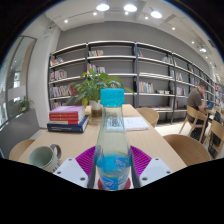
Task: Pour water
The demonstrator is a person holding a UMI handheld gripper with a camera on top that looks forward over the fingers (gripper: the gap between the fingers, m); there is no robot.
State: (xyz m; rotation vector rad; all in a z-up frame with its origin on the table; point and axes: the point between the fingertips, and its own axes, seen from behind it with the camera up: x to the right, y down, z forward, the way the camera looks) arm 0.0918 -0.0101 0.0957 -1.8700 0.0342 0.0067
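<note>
Gripper view: bottle point(112, 150) in gripper point(112, 163)

Bright ceiling lights point(117, 9) overhead, mild glare; strong fisheye bending at edges; soft focus.

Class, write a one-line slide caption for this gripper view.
Gripper shut on clear plastic water bottle with blue cap, green ceramic mug nearby.

Upright blue-capped water bottle point(112, 148)
</note>
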